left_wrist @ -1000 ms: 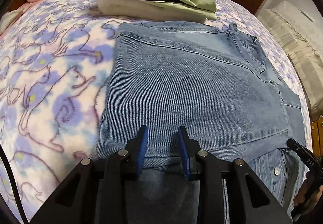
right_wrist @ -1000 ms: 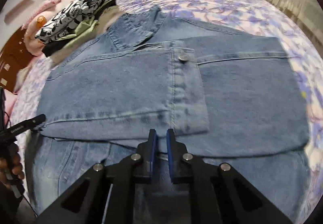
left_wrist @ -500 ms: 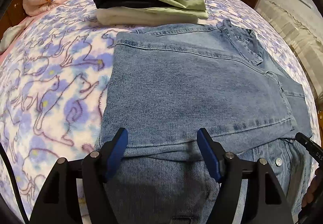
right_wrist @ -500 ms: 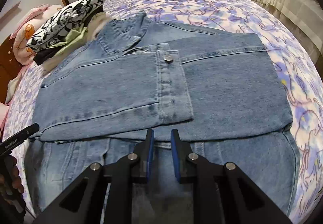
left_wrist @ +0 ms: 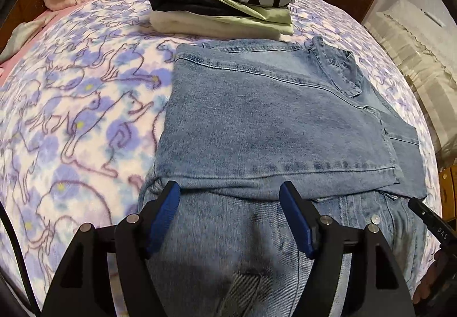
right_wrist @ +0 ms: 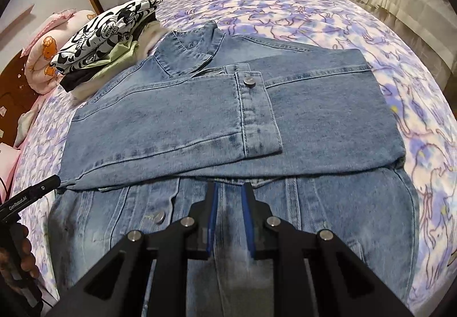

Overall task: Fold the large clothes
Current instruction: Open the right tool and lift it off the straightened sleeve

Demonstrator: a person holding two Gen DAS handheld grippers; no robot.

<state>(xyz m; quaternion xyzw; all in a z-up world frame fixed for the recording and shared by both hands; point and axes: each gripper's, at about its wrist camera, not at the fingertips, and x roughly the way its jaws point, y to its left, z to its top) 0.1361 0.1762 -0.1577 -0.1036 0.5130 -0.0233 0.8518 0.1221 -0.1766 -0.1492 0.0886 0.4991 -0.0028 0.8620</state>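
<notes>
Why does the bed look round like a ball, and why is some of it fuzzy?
Both views: the fisheye lens bends the bed round, with dark corners. Right wrist view: the stack of folded clothes has a smeared edge, and the denim jacket nearest the lens is blurred.

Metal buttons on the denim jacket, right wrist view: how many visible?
2. One button on the folded sleeve cuff, one button on the denim jacket front, lower left. Others may be hidden under folds.
</notes>
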